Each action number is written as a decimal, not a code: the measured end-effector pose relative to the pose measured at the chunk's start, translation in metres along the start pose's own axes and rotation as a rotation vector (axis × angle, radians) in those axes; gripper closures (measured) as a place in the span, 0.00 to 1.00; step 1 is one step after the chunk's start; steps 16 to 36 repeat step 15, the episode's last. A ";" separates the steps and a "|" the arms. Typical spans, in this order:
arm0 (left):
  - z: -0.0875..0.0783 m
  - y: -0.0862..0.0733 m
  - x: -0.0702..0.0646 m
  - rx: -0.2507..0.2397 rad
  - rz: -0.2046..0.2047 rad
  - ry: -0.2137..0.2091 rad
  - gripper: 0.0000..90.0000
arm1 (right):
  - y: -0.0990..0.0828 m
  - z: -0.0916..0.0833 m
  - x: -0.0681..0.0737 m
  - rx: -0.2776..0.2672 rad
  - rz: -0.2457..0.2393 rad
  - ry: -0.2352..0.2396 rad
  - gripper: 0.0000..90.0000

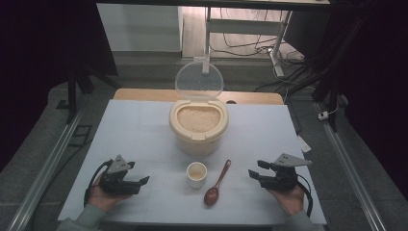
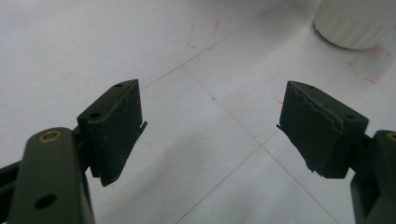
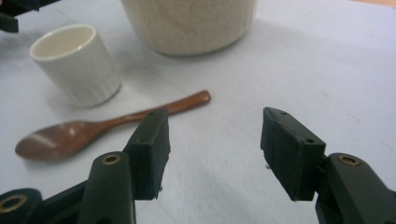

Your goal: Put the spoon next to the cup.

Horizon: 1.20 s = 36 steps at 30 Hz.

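Two grippers, both spread and holding nothing, flank a wooden spoon [image 1: 216, 185].
Smooth, brown, lying flat between the ribbed white cup [image 1: 196, 174] and my right gripper [image 1: 255, 170]; handle points toward the rice container [image 1: 198, 126], oval bowl toward me; left gripper [image 1: 139, 176] idle.

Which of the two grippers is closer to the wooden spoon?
Right. The right gripper sits just right of the wooden spoon, jaws open; the left gripper lies farther off, beyond the small white cup.

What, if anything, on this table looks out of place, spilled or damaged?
Little stands out. The rice container is upright with its clear lid open, and no rice is spilled. The wooden spoon lies bare on the table beside the small cup. The left gripper's pads have frayed edges, and faint red marks dot the sheet.
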<state>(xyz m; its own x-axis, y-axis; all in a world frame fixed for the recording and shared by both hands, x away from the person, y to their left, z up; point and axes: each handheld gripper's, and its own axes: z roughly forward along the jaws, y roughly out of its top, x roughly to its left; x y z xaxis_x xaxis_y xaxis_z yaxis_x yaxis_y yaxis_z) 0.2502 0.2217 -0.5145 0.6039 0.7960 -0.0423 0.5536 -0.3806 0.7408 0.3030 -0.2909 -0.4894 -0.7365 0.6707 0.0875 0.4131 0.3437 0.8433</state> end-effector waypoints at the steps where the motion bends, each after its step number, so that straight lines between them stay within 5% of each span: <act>1: 0.000 0.000 0.000 -0.001 0.000 0.000 0.23 | -0.002 -0.001 0.000 -0.001 -0.002 -0.006 0.47; 36: -0.001 0.001 0.000 -0.009 0.003 -0.001 0.23 | -0.006 -0.004 0.000 0.009 -0.021 0.003 0.47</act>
